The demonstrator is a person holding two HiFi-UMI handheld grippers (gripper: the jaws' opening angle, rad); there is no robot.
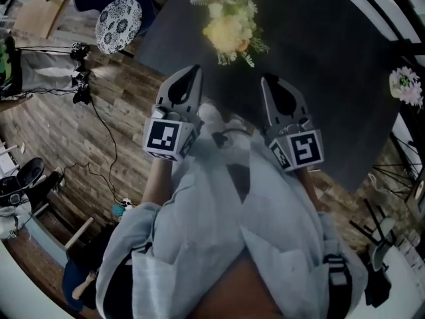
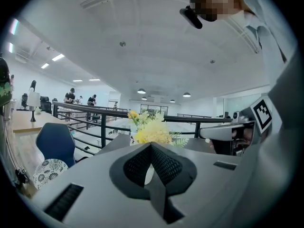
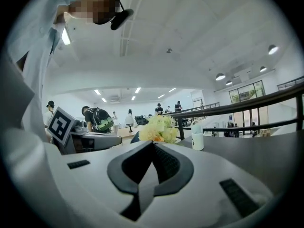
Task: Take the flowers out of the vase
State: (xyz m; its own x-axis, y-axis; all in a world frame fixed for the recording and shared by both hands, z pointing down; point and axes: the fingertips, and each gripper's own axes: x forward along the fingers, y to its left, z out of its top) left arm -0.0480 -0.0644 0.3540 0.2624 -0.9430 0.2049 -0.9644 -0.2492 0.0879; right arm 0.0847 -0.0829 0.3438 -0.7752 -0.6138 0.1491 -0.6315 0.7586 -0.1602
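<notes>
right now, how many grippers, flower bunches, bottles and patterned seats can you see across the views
grey two-jaw grippers: 2 (left gripper, right gripper, both shut)
flower bunches: 2 (yellow-white bunch on the dark table, pink-white bunch at the right edge)
small white bottle: 1
black-and-white patterned round seat: 1
total: 6

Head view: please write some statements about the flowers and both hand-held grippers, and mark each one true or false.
1. The left hand-held gripper and the right hand-held gripper are both shut and empty. True.
2. The flowers are mostly red. False: they are mostly pale yellow and white.
3. The left hand-held gripper touches the flowers. False: it is apart from them, and they are further in on the dark table.
4. A patterned cushion lies left of the table. True.
</notes>
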